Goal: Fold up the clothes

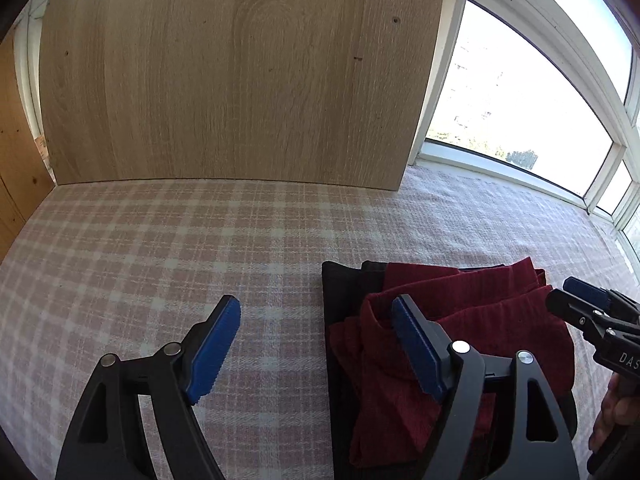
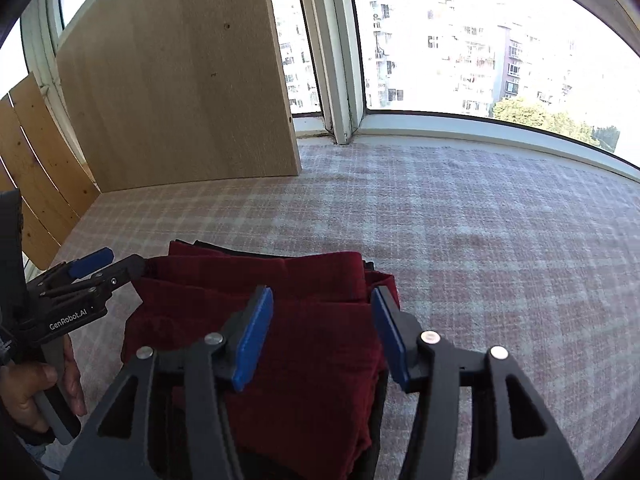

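Both claws, left (image 1: 316, 344) and right (image 2: 322, 336), gape empty above the red garment (image 2: 280, 320), its near edge hidden.

Bright window (image 2: 480, 40) glare; fisheye-bent edges, sharp focus.

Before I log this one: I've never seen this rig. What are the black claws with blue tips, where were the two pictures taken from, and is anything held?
No robot here: a person holds a two-finger gripper in each hand, with a camera on each looking along its fingers. One picture is from the left gripper, the other from the right gripper. On the checked cloth lies a folded red garment on a black garment. Both grippers are open above them, holding nothing.
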Demonstrator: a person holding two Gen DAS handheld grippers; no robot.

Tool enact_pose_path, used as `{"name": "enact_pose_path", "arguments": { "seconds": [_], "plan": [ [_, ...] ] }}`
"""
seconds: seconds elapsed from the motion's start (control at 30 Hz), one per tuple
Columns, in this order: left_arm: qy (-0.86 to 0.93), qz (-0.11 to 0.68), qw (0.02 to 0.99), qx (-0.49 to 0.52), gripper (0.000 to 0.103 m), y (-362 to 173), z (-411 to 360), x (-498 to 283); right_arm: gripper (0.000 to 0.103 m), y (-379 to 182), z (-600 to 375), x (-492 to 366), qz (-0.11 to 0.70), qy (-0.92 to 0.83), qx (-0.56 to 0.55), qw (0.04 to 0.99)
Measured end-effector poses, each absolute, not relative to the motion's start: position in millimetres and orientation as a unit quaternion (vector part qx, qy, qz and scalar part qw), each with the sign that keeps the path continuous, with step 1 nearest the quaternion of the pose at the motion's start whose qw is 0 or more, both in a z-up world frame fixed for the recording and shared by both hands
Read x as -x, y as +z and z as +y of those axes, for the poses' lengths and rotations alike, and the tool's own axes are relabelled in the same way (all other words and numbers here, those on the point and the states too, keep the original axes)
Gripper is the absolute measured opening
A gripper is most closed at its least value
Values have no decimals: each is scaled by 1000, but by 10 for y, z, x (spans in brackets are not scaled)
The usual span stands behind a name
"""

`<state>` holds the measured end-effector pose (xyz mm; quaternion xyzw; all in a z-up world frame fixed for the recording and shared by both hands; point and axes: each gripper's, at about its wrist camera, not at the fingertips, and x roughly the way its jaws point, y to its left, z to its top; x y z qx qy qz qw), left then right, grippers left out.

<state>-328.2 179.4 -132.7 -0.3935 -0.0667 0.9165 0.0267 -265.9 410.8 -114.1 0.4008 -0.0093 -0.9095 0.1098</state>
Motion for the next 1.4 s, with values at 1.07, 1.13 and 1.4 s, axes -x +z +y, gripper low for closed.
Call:
{"name": "enact_pose_path", "arguments": {
  "seconds": [1.07, 1.13, 1.4],
  "plan": [
    [927, -20, -2, 375, 96, -1032, 1635, 3064, 81, -1075, 4332, 2168, -8, -923, -385, 12],
    [939, -37, 11, 341, 98, -769, 1567, 2760, 82, -897, 4342, 1946, -22, -931, -364, 16],
    [941, 24, -68, 330, 103, -214, 1581, 1831, 82, -803, 4319, 1130, -79, -923, -374, 43]
  ]
}}
